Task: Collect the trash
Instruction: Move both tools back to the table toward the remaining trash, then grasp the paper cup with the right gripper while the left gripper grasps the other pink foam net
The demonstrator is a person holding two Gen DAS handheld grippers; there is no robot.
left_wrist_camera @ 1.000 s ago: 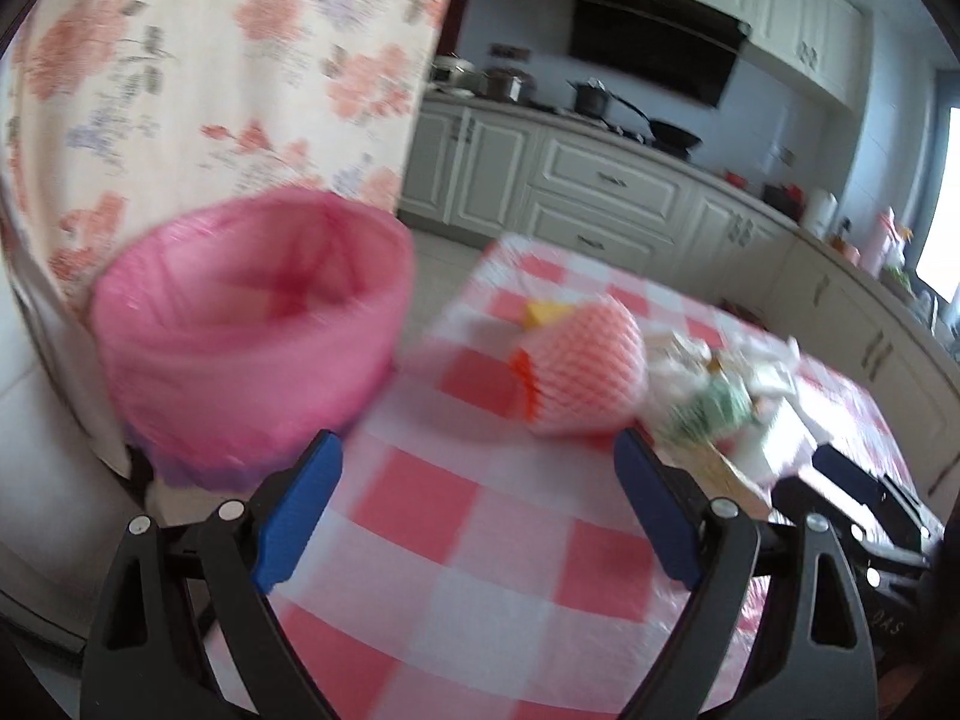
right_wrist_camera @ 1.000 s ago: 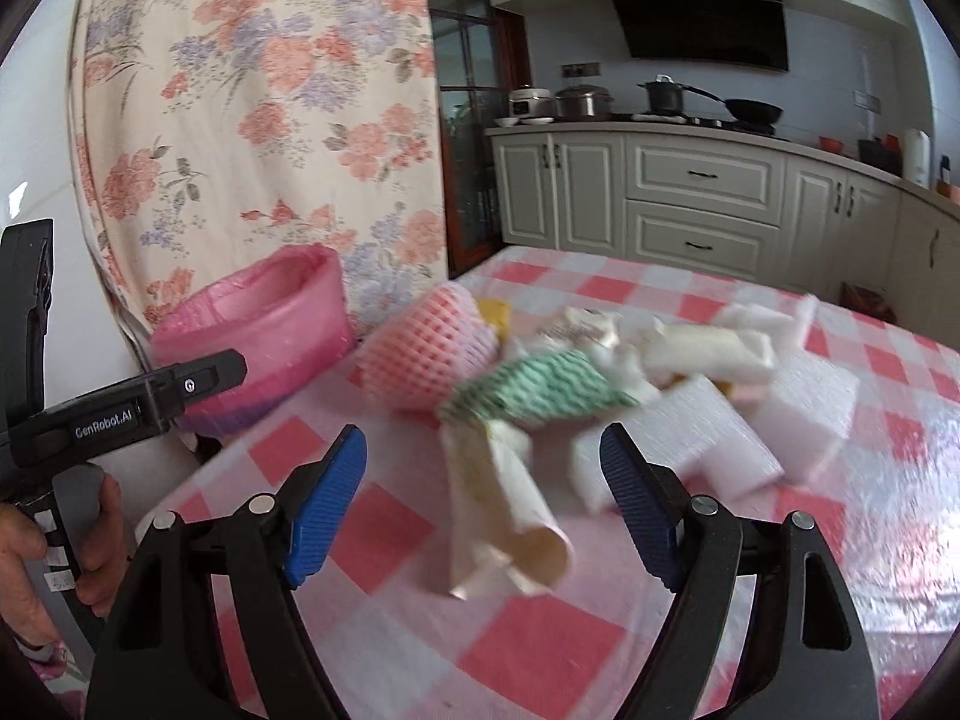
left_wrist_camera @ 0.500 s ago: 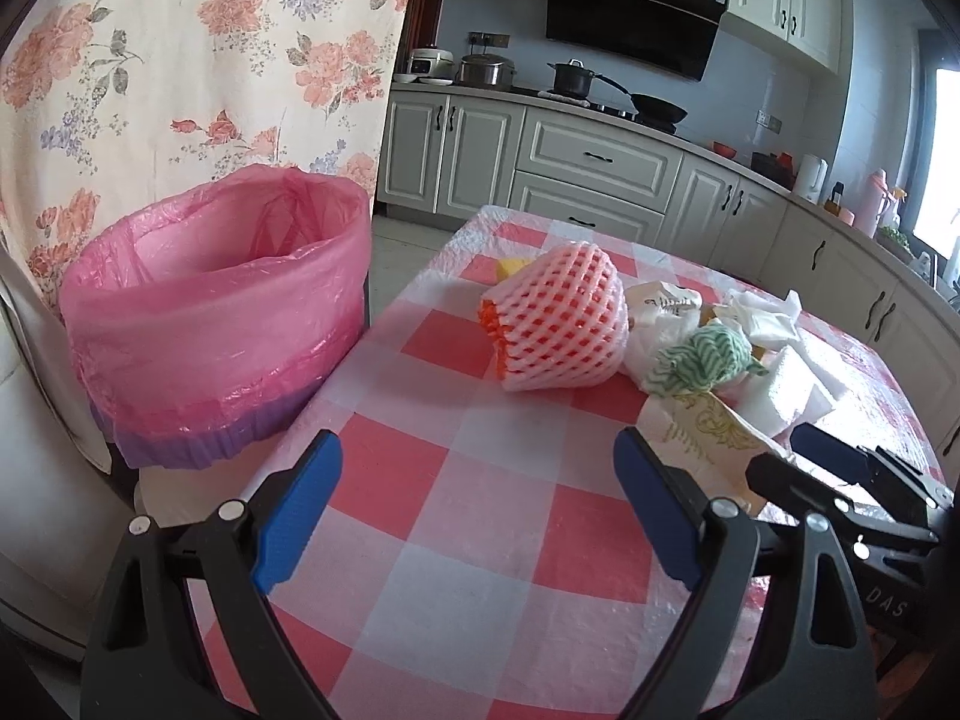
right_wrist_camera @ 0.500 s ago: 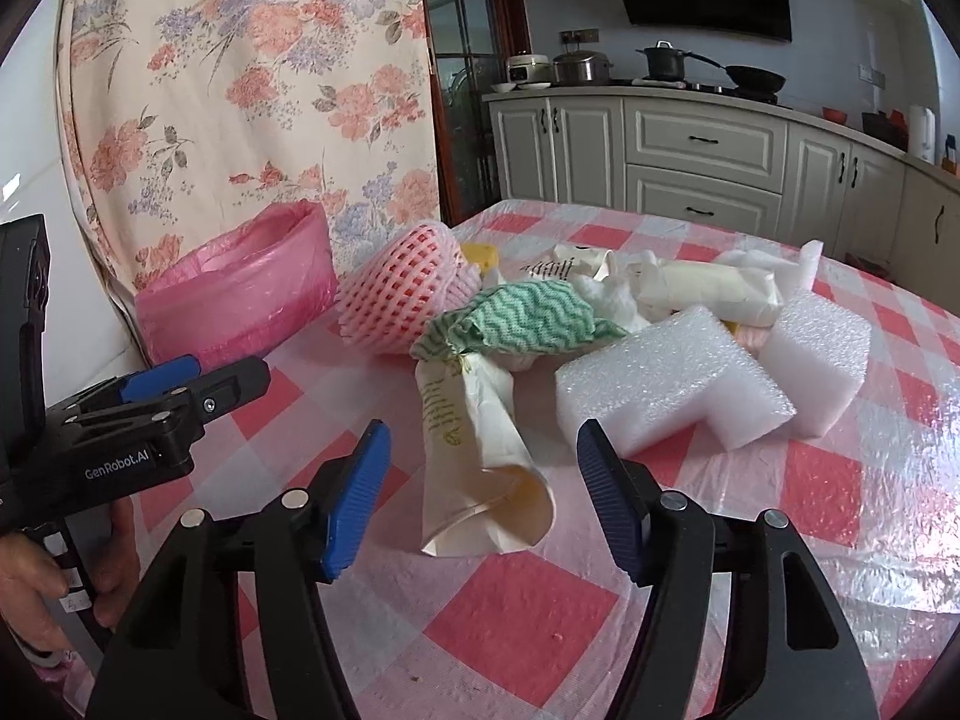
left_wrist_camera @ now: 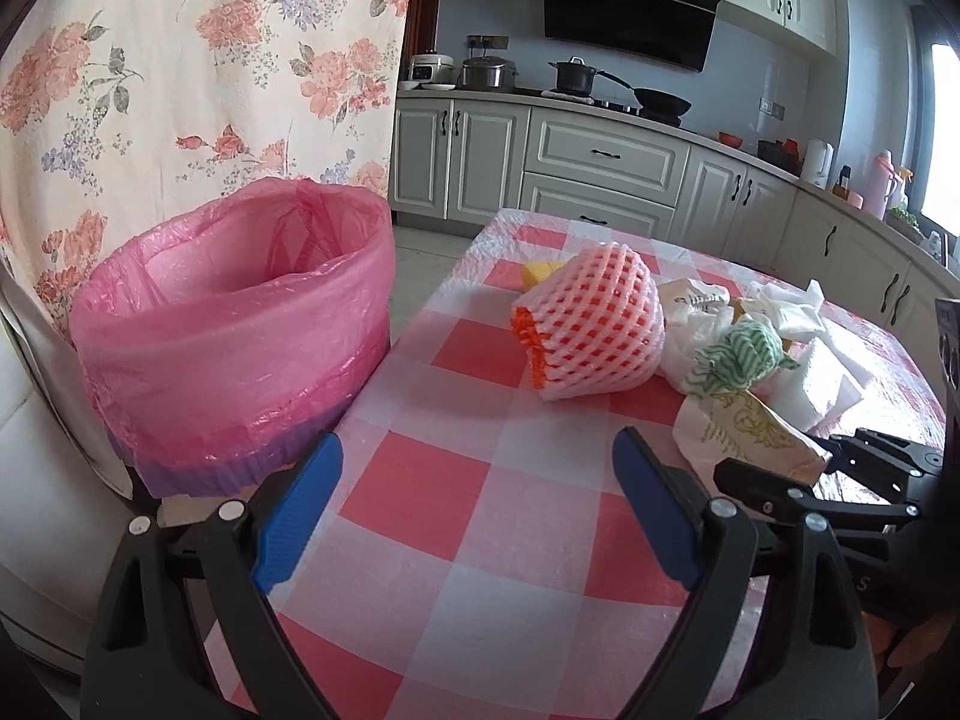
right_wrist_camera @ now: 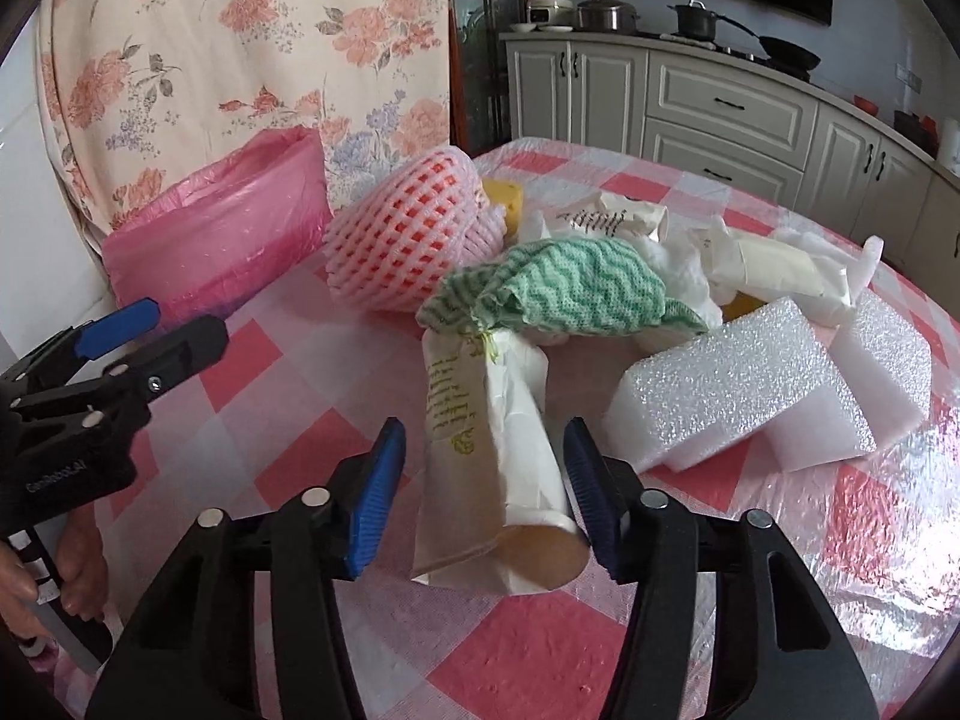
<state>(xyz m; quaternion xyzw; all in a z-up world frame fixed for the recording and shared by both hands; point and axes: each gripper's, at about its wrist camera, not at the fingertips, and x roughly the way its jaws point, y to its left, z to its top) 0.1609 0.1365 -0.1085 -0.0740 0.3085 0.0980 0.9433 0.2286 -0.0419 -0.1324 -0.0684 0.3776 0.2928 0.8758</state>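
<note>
A crushed paper cup [right_wrist_camera: 498, 456] lies on the checked tablecloth [right_wrist_camera: 288, 438] between the blue pads of my right gripper [right_wrist_camera: 483, 468]. The jaws are open around it with gaps on both sides. Behind it lies a pile of trash: a green-and-white cloth [right_wrist_camera: 570, 288], a pink foam fruit net [right_wrist_camera: 408, 240], white foam blocks [right_wrist_camera: 738, 384] and crumpled paper [right_wrist_camera: 780, 270]. My left gripper [left_wrist_camera: 474, 498] is open and empty over the table's left part, short of the fruit net [left_wrist_camera: 591, 330]. A bin with a pink bag [left_wrist_camera: 240, 324] stands beside the table's left edge.
A floral curtain [left_wrist_camera: 180, 72] hangs behind the bin. Kitchen cabinets [left_wrist_camera: 600, 162] and a stove line the far wall. The table's left edge runs next to the bin. The right gripper also shows in the left wrist view [left_wrist_camera: 798, 474].
My right gripper has moved forward and narrowed, so the paper cup now lies between its pads. The left wrist view has steadied and shifted slightly; its gripper stays open.
</note>
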